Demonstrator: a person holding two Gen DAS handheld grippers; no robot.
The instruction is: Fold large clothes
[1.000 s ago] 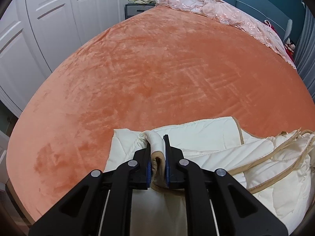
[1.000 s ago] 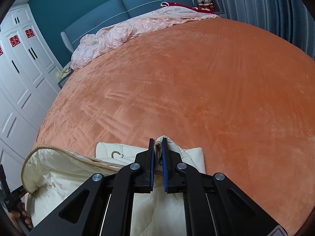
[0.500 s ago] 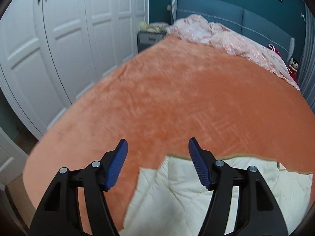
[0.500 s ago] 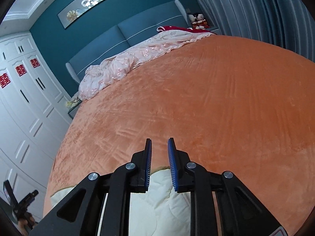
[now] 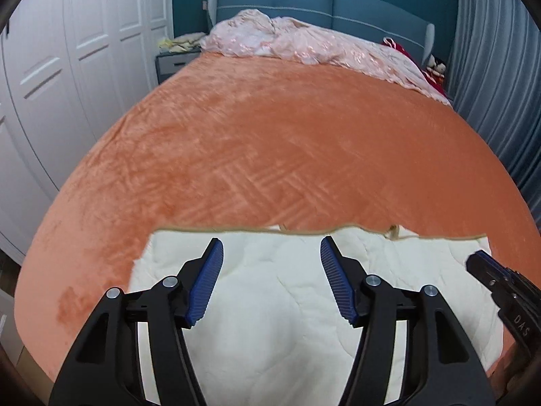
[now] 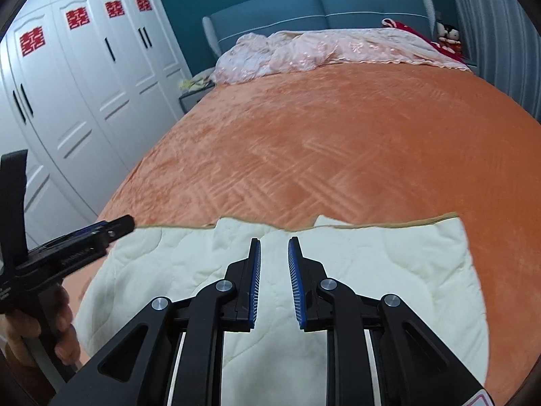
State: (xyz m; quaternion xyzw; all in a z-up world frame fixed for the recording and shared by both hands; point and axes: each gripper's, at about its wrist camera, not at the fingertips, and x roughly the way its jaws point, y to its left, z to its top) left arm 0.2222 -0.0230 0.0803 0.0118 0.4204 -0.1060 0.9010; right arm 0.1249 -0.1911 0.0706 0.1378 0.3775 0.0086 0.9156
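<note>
A cream quilted garment with tan trim lies flat and folded at the near end of the bed; it also shows in the right wrist view. My left gripper is wide open and empty above the garment's left half. My right gripper is open with a narrow gap, empty, above the garment's middle. The right gripper's tip shows at the right edge of the left wrist view. The left gripper shows at the left of the right wrist view.
An orange plush bedspread covers the bed. A pink crumpled quilt lies against the blue headboard. White wardrobes stand along the left, a nightstand by the headboard, blue curtains on the right.
Both grippers let go of the cream garment, opened and drew back and up. The garment now lies flat, where it was bunched up a second ago.
</note>
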